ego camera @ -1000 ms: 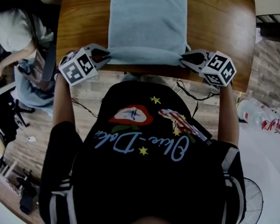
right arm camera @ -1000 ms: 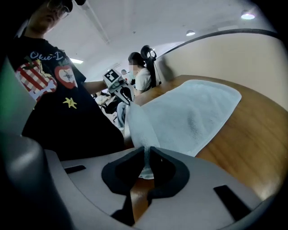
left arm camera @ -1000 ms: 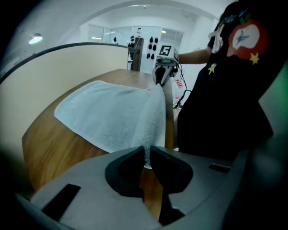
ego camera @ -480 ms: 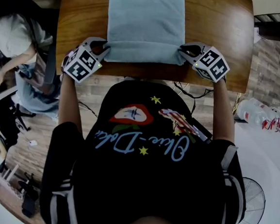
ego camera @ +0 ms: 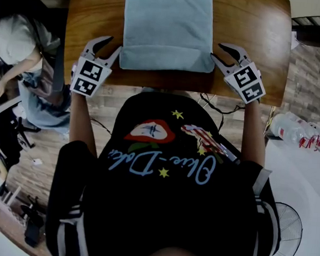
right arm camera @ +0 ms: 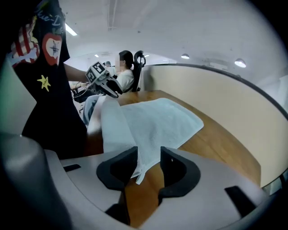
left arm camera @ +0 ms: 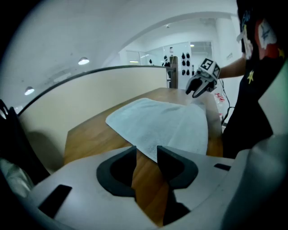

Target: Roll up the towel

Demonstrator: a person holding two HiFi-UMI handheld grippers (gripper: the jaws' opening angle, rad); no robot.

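Observation:
A light blue towel (ego camera: 166,25) lies flat on the wooden table (ego camera: 252,27), its near edge turned over into a thick fold (ego camera: 166,58). My left gripper (ego camera: 115,42) stands just off the fold's left end, jaws opening. In the left gripper view the towel (left arm camera: 166,123) has a corner reaching between my left gripper's (left arm camera: 146,152) jaws, untouched by the pads. My right gripper (ego camera: 216,50) stands off the fold's right end, jaws opening too. In the right gripper view a loose corner of the towel (right arm camera: 157,121) hangs in the gap of my right gripper (right arm camera: 148,155), not pinched.
The table's front edge runs close to my body. A curved beige partition (left arm camera: 112,90) rings the table's far side. A seated person (ego camera: 15,36) is on the left. Bottles (ego camera: 293,131) lie on the floor at right, and a fan (ego camera: 287,230) stands lower right.
Both grippers were shut on the fold's ends. They have let go, opened and drawn outward and slightly up the picture. The folded edge stays on the table.

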